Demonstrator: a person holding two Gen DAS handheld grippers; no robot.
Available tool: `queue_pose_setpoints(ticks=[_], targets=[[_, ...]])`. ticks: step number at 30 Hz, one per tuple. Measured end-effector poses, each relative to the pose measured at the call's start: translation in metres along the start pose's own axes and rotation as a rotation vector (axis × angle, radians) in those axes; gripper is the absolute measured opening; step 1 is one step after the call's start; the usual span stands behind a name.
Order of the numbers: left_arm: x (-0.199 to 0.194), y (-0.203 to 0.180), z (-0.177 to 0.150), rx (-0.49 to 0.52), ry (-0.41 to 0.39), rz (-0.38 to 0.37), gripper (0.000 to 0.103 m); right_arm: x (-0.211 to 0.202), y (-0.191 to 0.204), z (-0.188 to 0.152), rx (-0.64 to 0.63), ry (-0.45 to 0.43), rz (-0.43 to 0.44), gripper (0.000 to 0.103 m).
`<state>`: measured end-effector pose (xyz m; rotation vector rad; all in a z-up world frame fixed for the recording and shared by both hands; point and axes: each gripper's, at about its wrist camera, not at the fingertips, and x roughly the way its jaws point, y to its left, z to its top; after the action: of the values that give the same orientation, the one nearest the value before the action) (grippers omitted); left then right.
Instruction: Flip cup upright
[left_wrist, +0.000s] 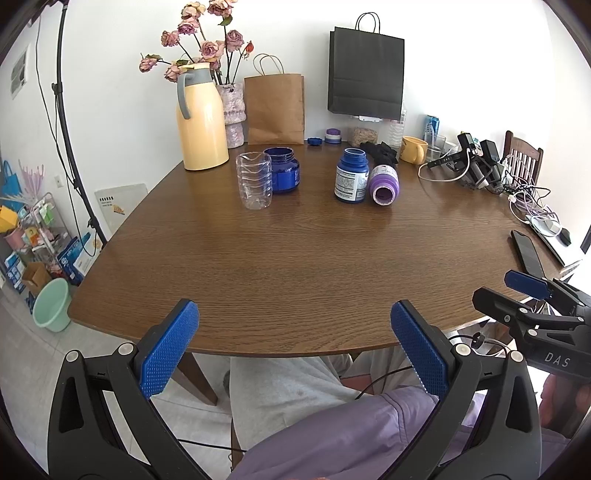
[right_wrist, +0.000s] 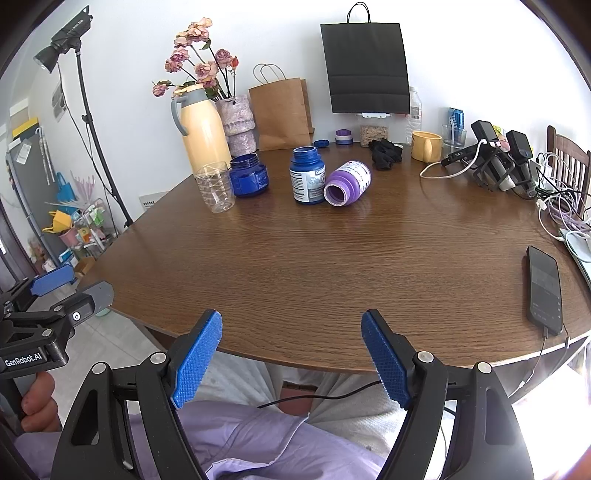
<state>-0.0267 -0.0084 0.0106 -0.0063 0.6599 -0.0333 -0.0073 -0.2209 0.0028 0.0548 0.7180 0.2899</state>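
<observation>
A purple bottle-like cup (left_wrist: 384, 182) lies on its side on the brown table (left_wrist: 295, 258), its open mouth towards me; it also shows in the right wrist view (right_wrist: 347, 182). A blue labelled bottle (left_wrist: 351, 175) stands upright touching its left side. A clear plastic cup (left_wrist: 255, 181) stands upright further left. My left gripper (left_wrist: 295, 339) is open and empty at the table's near edge. My right gripper (right_wrist: 291, 354) is open and empty at the near edge too, and shows at the right of the left wrist view (left_wrist: 509, 291).
A dark blue jar (left_wrist: 282, 170), a yellow thermos (left_wrist: 201, 118), a vase of flowers, paper bags and a yellow mug (left_wrist: 413, 149) stand at the back. Cables and devices (left_wrist: 480, 166) crowd the right side. A phone (right_wrist: 545, 288) lies near the right edge.
</observation>
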Motion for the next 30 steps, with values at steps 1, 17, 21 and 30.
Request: queue_pose_setpoints(ticks=[1, 17, 21, 30], targets=[[0.0001, -0.0001, 0.0000, 0.000, 0.000, 0.000, 0.103, -0.0004, -0.0001, -0.0004, 0.002, -0.001, -0.001, 0.081], [0.0014, 0.0043, -0.0013, 0.002, 0.007, 0.001, 0.103, -0.0007, -0.0016, 0.0000, 0.005, -0.001, -0.001, 0.081], [0.0015, 0.0038, -0.0004, 0.003, 0.006, 0.001, 0.103, -0.0019, -0.0014, -0.0006, 0.008, -0.001, -0.002, 0.081], [0.0025, 0.0088, -0.0045, 0.000, 0.013, 0.000, 0.103, -0.0014, -0.0018, -0.0002, 0.009, 0.000, -0.002, 0.081]])
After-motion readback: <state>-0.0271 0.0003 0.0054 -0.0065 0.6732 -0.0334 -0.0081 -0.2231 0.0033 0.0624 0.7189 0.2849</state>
